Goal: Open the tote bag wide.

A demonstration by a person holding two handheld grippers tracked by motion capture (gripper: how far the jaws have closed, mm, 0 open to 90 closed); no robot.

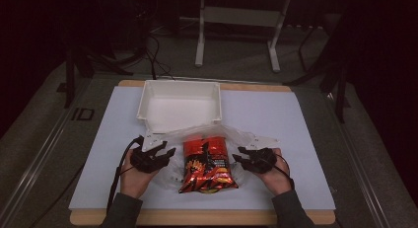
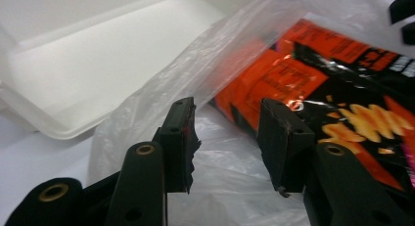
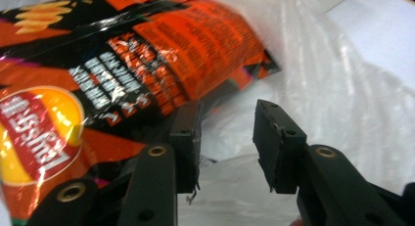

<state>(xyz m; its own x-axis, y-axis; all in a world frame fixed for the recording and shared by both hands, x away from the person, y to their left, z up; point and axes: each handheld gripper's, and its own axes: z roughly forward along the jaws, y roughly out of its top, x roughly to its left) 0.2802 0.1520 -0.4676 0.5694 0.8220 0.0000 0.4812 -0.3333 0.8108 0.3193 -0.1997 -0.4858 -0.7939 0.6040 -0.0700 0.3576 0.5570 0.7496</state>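
A red-and-black bag of Lay's chips [image 1: 206,164] lies flat on the white table mat, lengthwise away from the person, logo end nearest, its far end tucked into the mouth of a crumpled clear plastic bag [image 1: 231,135] that spreads beneath and around it. Just beyond stands an empty open white bin [image 1: 178,105]

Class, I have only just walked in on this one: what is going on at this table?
A person sits at a table with a gripper in each hand. Between them lies an orange and black bag of crisps, resting on or partly inside a clear plastic bag. The left gripper and the right gripper flank it, both with jaws open and gripping nothing. A white tray stands empty just beyond.
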